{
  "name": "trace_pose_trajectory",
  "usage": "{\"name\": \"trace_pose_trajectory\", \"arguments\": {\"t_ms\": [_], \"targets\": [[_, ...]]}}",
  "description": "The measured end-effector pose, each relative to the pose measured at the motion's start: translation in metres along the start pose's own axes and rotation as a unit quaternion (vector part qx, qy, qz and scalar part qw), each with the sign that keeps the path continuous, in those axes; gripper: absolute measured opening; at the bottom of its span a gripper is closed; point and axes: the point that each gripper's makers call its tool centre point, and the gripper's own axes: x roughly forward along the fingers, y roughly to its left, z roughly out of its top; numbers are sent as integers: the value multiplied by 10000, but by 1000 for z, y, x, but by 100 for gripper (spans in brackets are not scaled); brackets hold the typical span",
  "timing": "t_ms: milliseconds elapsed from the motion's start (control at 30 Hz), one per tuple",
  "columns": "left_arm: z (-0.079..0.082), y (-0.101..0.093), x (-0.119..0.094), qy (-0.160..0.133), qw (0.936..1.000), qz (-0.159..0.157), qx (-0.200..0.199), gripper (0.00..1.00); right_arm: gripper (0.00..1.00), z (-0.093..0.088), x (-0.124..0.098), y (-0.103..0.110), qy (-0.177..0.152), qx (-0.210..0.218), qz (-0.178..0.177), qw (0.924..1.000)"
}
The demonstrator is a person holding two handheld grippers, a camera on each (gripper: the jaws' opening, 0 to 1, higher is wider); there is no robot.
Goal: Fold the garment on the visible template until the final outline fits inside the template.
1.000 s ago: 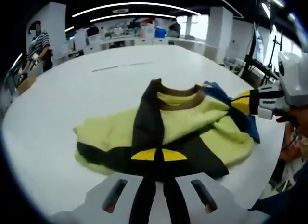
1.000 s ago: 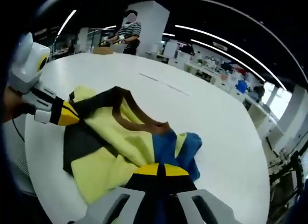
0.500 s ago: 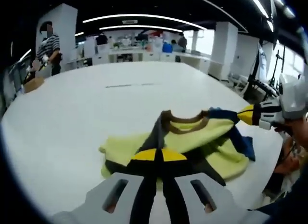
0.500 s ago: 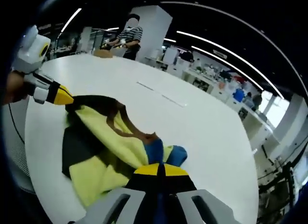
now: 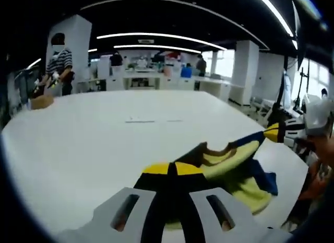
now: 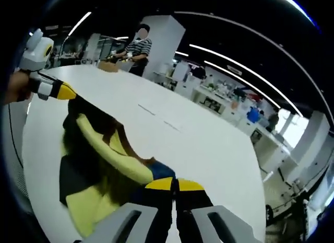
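Your two grippers hold the garment (image 5: 229,164) stretched between them above the white table (image 5: 78,143). Your left gripper (image 5: 173,169) pinches its dark edge, jaws pressed together on the cloth; your right gripper (image 6: 175,184) is clamped on the blue-and-yellow end. The yellow body hangs slack down to the tabletop. A person (image 6: 136,47) in a striped top stands beyond the table.
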Motion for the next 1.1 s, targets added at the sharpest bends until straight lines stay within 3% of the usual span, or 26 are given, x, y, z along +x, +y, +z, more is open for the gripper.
{"name": "trace_pose_trajectory", "arguments": {"t_ms": [333, 600, 733, 867, 1100], "targets": [[33, 18, 17, -400, 9991, -76, -135, 0, 0, 21, 10, -33, -126, -35, -173, 9998], [62, 29, 38, -757, 9970, -74, -155, 0, 0, 33, 34, -50, -225, 125, -270, 9993], [68, 40, 55, -807, 9965, 28, -230, 0, 0, 42, 51, -55, -293, 131, -310, 9990], [71, 43, 71, -827, 9962, 63, -262, 0, 0, 39, 69, -66, -190, 230, -398, 9988], [63, 55, 106, -696, 9970, 224, -256, 0, 0, 35, 101, -85, -161, 710, -476, 9962]]}}
